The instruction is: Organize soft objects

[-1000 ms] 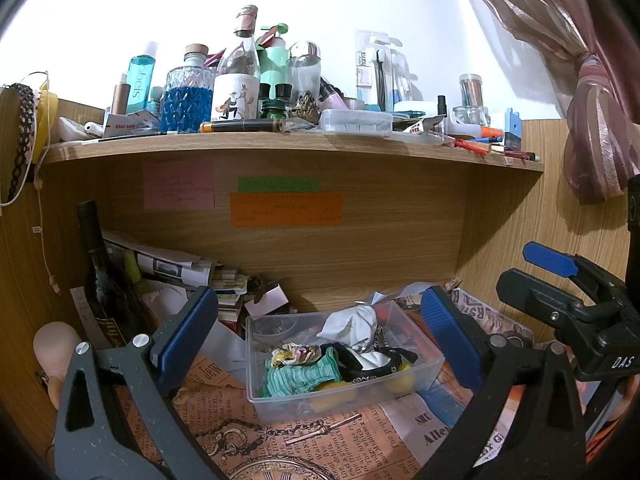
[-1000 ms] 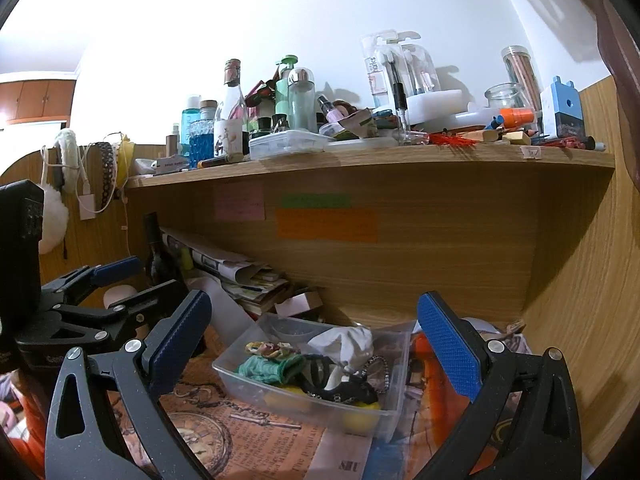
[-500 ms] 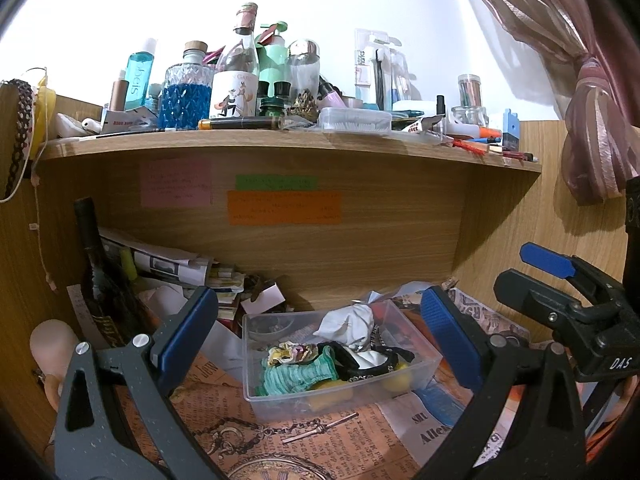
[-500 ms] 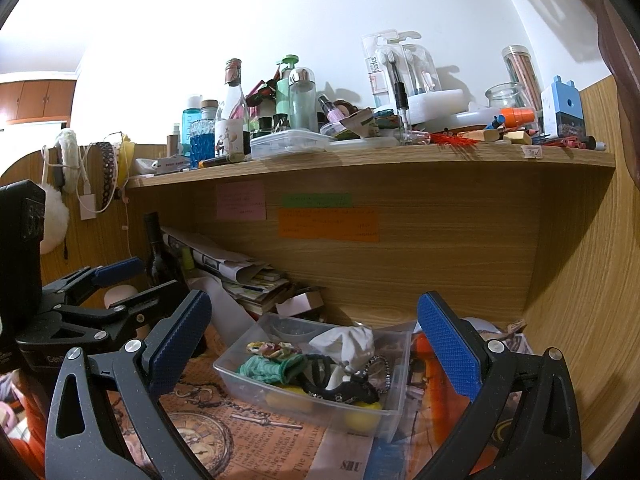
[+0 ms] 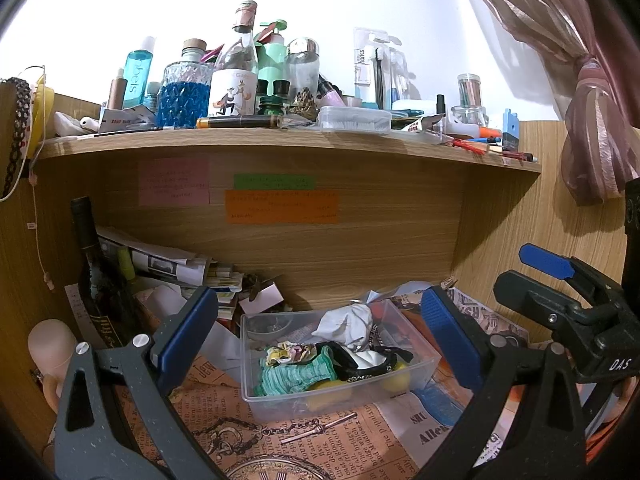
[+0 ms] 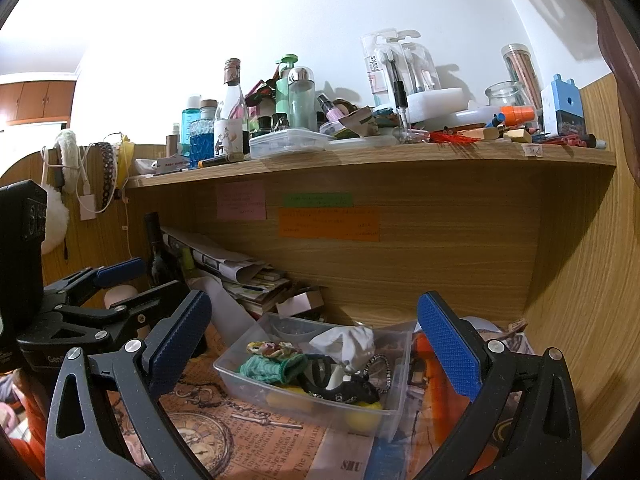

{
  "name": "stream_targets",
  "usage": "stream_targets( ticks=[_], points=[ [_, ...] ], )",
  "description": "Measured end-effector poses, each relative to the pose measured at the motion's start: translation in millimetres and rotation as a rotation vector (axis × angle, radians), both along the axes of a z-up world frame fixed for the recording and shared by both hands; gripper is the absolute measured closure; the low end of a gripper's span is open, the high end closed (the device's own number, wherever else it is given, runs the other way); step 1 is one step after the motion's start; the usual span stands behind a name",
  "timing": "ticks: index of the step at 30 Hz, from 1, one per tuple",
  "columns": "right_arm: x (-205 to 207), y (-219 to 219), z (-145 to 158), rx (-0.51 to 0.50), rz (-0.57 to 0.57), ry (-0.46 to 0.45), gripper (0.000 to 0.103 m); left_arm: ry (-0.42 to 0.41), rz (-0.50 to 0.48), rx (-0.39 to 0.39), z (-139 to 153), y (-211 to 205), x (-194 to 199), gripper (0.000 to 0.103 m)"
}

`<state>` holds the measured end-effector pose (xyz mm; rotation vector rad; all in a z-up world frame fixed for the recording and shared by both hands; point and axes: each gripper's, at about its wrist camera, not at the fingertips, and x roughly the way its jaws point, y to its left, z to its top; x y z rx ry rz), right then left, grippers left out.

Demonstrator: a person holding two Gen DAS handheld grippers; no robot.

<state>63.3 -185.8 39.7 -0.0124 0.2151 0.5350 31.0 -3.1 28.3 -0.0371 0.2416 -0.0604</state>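
Note:
A clear plastic bin (image 5: 420, 364) (image 6: 384, 412) sits on newspaper under the wooden shelf. It holds soft items: a green knit piece (image 5: 296, 374) (image 6: 264, 368), a white cloth (image 5: 348, 322) (image 6: 348, 340), a black band (image 5: 360, 360) (image 6: 340, 390), a patterned scrunchie (image 5: 290, 352) (image 6: 270, 348) and yellow balls (image 5: 396, 380) (image 6: 362, 420). My left gripper (image 5: 320, 336) is open and empty, framing the bin from the front. My right gripper (image 6: 312, 340) is open and empty, also in front of the bin. The right gripper shows at the right in the left wrist view (image 5: 560, 300); the left one shows at the left in the right wrist view (image 6: 100, 304).
A dark wine bottle (image 5: 94, 276) and stacked papers (image 5: 168, 264) stand left of the bin. The upper shelf (image 5: 280, 138) is crowded with bottles and jars. A pocket-watch chain (image 5: 280, 432) lies on the newspaper. A curtain (image 5: 580, 120) hangs at right.
The left wrist view has shifted slightly, the bin now a little further left in it. Both grippers stay open and empty.

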Motion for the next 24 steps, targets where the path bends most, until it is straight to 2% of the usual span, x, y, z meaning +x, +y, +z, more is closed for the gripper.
stream_targets(
  ticks=[24],
  points=[
    [2.1,4.1,-4.8,0.0,-0.002,0.016,0.0,0.028,0.016,-0.02,-3.6,-6.3,3.4,0.0]
  ],
)
